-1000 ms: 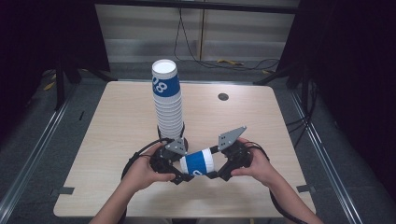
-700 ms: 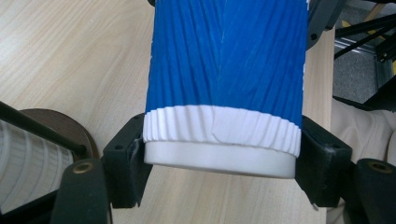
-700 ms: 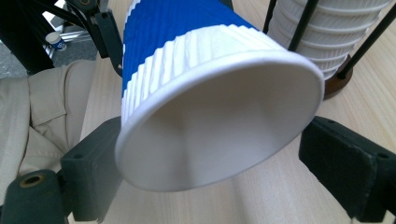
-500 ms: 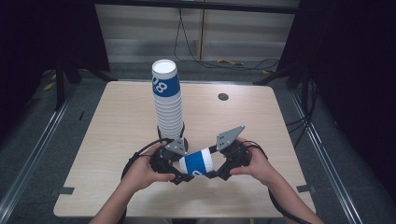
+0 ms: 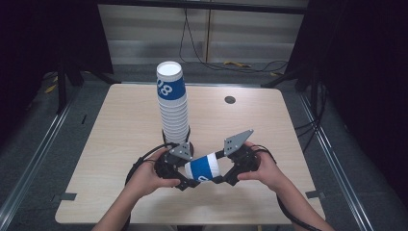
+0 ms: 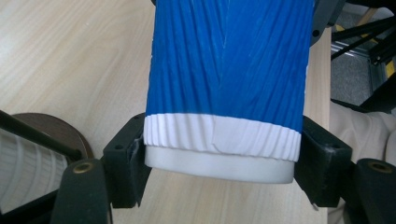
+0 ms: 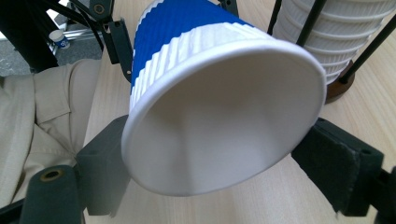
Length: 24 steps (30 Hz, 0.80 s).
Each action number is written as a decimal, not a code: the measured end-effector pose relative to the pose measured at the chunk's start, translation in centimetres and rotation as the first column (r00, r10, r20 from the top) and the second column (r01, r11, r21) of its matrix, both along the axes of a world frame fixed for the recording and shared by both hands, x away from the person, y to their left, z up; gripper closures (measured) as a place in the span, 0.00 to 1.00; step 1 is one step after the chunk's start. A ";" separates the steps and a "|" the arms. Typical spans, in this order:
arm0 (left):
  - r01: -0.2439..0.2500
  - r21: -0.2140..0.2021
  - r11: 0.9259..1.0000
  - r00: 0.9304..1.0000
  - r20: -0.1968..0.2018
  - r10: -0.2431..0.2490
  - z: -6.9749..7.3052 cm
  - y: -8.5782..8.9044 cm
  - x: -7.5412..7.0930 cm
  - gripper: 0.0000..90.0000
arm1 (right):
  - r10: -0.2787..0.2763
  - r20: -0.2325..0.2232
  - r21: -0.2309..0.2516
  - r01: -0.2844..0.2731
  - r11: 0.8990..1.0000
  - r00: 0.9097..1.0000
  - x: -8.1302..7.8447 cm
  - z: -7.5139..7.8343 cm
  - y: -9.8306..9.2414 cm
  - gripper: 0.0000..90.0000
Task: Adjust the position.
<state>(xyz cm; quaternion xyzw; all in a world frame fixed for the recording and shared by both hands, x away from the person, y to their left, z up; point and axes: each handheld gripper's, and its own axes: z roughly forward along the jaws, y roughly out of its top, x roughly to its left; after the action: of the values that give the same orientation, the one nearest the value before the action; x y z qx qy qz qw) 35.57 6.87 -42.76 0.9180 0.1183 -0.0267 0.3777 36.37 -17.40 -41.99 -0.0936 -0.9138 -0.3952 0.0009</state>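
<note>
two tools grip one blue cup point(image 5: 203, 168): left tool point(image 5: 185, 174), right tool point(image 5: 222, 169) | cup stack point(image 5: 172, 106) just behind | table point(image 5: 120, 125)

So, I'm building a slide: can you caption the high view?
Two hand-held grippers hold a blue-and-white paper cup sideways between them, before a tall cup stack.

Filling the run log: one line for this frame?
cup sideways, off table, between both grippers | left gripper shut on cup | right gripper shut on cup | stack upright behind

Top cup point(image 5: 170, 86) of stack reads "08", white on blue
</note>
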 end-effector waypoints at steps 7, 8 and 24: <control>0.000 -0.007 1.000 1.000 -0.004 0.000 -0.1 0.0 0.1 0.33 | 0.004 0.006 -0.005 -0.004 1.000 1.000 0.0 0.3 0.0 0.18; -0.002 -0.014 1.000 1.000 -0.007 0.002 -0.2 0.0 0.1 0.33 | 0.001 0.006 -0.006 -0.001 1.000 1.000 0.0 0.3 0.0 0.18; 0.016 -0.031 0.999 1.000 -0.020 -0.017 -0.6 0.1 0.2 0.33 | 0.014 -0.001 0.006 -0.014 1.000 1.000 0.1 0.7 0.1 0.18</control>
<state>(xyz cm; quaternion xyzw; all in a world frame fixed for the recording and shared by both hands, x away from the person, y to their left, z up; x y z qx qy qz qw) 35.80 6.98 -43.36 0.9127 0.1142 -0.0409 0.3902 36.46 -17.34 -41.25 -0.0872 -0.9132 -0.3980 0.0044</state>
